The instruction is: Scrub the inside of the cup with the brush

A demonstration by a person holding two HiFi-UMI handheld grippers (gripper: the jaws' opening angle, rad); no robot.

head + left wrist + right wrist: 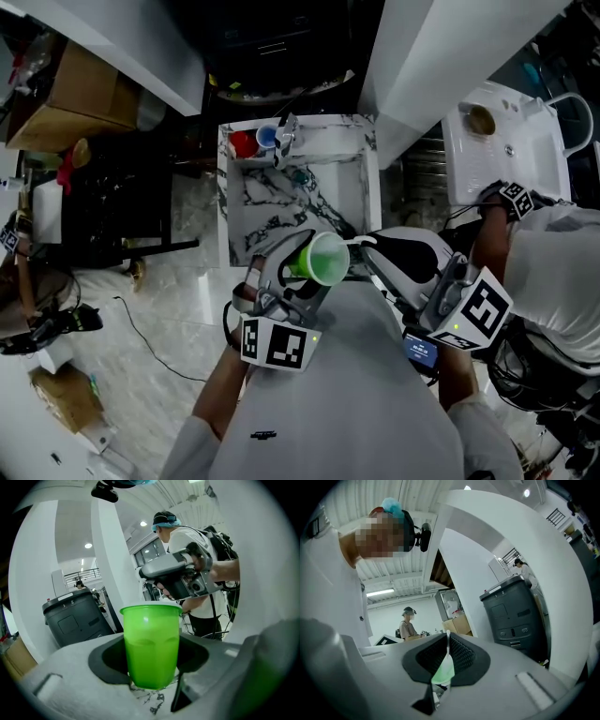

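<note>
Two grippers, left gripper (302, 267) and right gripper (367, 253), one green cup (325, 259), one brush (448, 646), one red cup (242, 143), one blue cup (267, 138)

The cup (151, 634) is coloured bright translucent green. The left claw (151, 660) is finished in pale grey with black pads, and its marker cube (275, 344) is patterned in black-and-white squares. The brush (443, 673) in the grey, black-padded right claw (447, 644) is tinted pale green and white. The worktop (281, 202) is marbled white with dark veins. A red cup (243, 143) and a blue cup (267, 138) are also seen.
</note>
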